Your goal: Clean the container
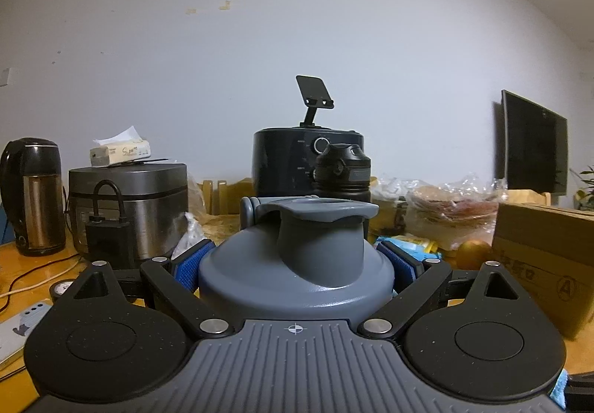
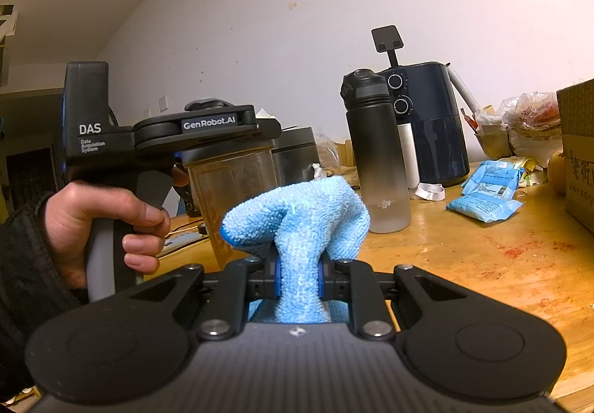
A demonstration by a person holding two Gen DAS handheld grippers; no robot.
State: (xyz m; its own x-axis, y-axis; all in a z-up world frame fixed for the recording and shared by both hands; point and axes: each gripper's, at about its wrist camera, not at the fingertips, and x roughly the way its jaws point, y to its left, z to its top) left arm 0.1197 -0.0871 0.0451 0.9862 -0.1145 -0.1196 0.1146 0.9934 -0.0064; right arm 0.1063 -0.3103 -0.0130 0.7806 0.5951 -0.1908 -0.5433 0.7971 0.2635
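My left gripper [image 1: 296,260] is shut on the grey lid [image 1: 297,264] of the container, its blue pads [image 1: 189,266] pressed to both sides of the lid. In the right wrist view the same container [image 2: 234,194] shows as a clear, stained tumbler held upright above the table by the left gripper's body [image 2: 208,130], with a person's hand [image 2: 100,223] on the grip. My right gripper [image 2: 298,279] is shut on a light blue cloth [image 2: 297,223]. The cloth bunches up above the pads, just right of the container, and touches or nearly touches its wall.
On the wooden table [image 2: 464,264] stand a black bottle [image 2: 378,153], a dark air fryer [image 2: 427,123], a rice cooker [image 1: 130,205], a kettle [image 1: 31,194] and a cardboard box [image 1: 542,264]. Blue packets [image 2: 486,194], bagged food [image 1: 453,205] and cables [image 1: 33,275] lie around.
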